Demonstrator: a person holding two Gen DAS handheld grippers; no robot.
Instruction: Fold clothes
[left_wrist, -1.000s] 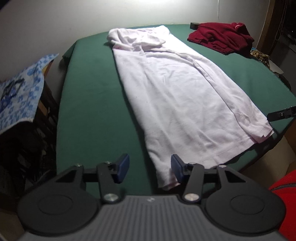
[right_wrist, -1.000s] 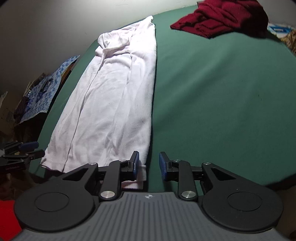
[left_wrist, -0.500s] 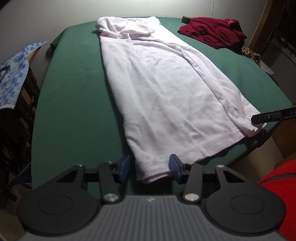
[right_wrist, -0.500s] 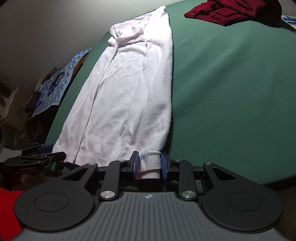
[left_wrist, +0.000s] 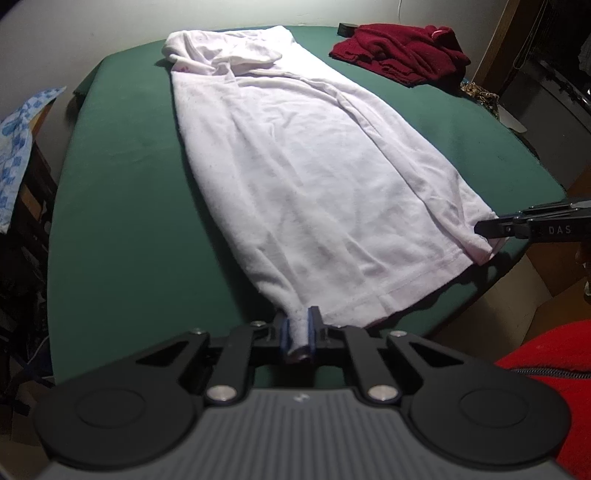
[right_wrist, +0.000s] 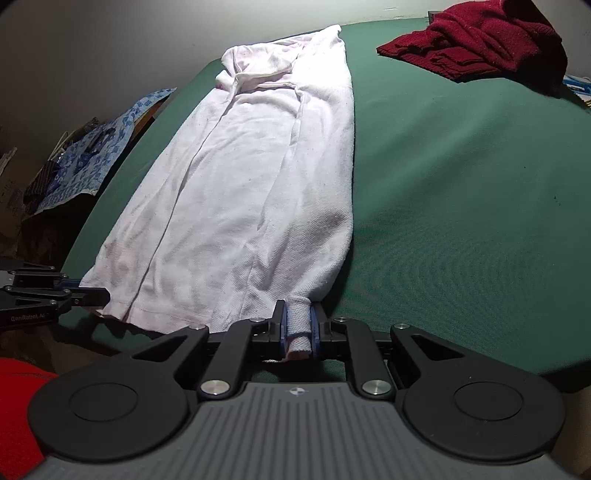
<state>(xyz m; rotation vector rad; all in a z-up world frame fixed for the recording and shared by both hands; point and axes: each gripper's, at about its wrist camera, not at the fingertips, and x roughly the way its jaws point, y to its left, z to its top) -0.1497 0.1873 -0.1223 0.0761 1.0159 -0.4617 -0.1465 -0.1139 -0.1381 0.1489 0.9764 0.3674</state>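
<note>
A pale pink shirt (left_wrist: 306, 173) lies folded lengthwise on the green table (left_wrist: 122, 206), collar end far, hem end near. My left gripper (left_wrist: 298, 332) is shut on the near left hem corner. My right gripper (right_wrist: 298, 326) is shut on the near right hem corner of the same shirt (right_wrist: 251, 192). The right gripper also shows at the right edge of the left wrist view (left_wrist: 480, 229), touching the hem. The left gripper shows at the left edge of the right wrist view (right_wrist: 105, 295).
A dark red garment (left_wrist: 402, 48) is heaped at the far right of the table, also in the right wrist view (right_wrist: 480, 40). A blue patterned cloth (right_wrist: 96, 147) hangs off furniture left of the table. The table edge runs just under both grippers.
Both grippers moved in onto the shirt's near hem corners and closed on them; they were open a second ago.
</note>
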